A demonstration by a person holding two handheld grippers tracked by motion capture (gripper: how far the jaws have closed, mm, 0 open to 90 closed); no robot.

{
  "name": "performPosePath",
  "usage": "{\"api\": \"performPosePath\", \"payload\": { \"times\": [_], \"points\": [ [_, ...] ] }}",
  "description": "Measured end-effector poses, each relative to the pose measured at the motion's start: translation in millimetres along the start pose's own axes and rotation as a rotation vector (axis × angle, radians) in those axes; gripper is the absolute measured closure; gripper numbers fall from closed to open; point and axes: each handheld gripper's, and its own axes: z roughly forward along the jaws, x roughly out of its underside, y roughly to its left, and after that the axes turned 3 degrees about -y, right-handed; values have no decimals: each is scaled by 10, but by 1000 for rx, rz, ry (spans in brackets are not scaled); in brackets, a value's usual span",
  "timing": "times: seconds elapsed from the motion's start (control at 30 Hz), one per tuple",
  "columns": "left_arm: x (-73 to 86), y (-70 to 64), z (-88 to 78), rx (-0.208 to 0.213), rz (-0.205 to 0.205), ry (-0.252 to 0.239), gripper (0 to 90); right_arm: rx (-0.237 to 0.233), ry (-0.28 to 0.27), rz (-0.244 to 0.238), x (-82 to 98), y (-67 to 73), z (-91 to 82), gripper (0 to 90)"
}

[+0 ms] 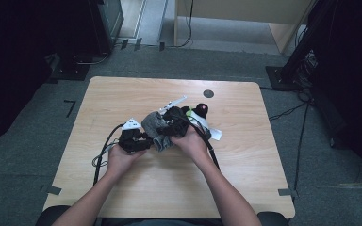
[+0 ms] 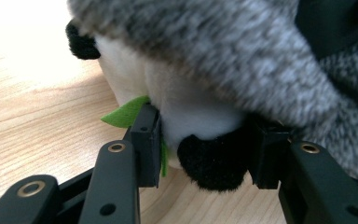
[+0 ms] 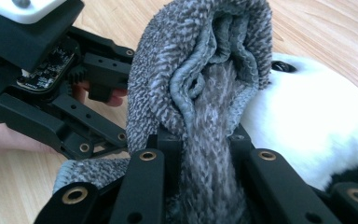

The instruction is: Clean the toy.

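Observation:
A grey knitted sock (image 3: 200, 70) is draped over a white and black plush panda (image 3: 317, 126). My right gripper (image 3: 204, 140) is shut on the sock's lower part and holds it upright. My left gripper (image 2: 207, 140) has its pads against the plush panda (image 2: 191, 116), one on the white body by a green felt leaf (image 2: 126, 112), the other on a black paw (image 2: 214, 163). In the high view both hands meet at the table's middle, with the left gripper (image 1: 139, 140) at the left, the right gripper (image 1: 172, 123) beside it, and the sock (image 1: 154, 126) between them.
The light wooden table (image 1: 245, 160) has bare room on all sides of the hands. A small dark disc (image 1: 208, 93) lies near its far edge. Black cables trail from both grippers toward the near edge. Dark stands and cables surround the table on the floor.

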Motion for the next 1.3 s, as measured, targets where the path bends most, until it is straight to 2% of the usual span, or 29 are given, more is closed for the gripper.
{"api": "performPosePath", "payload": {
  "times": [0.1,0.2,0.37,0.47,0.53,0.8,0.93,0.97,1.07,1.13,1.2,1.3],
  "points": [
    [-1,-3,-2,1,-5,8,568,12,0,-24,31,-37,-71,758],
    [-6,7,-4,4,-16,11,578,18,-6,-8,83,-123,-171,758],
    [-7,19,-2,9,-24,10,583,77,9,-4,156,-265,-332,759],
    [-6,9,-1,13,-14,11,586,31,10,37,225,-388,-409,762],
    [-8,3,4,14,-11,10,587,23,2,40,261,-441,-442,762],
    [-8,19,1,18,-20,8,587,82,-17,49,284,-529,-599,763],
    [-10,26,1,21,-20,8,588,155,-10,72,331,-632,-752,763],
    [-11,26,1,20,-18,9,587,160,-6,77,351,-663,-777,763],
    [-13,26,0,24,-9,8,587,139,-12,102,388,-709,-826,763],
    [-22,33,-6,29,-11,14,587,157,-16,98,385,-713,-862,762],
    [-31,44,-13,30,-5,26,589,180,-39,103,373,-754,-940,762],
    [-35,91,-39,32,-1,31,594,152,-123,141,366,-835,-1108,762]
  ]
}}
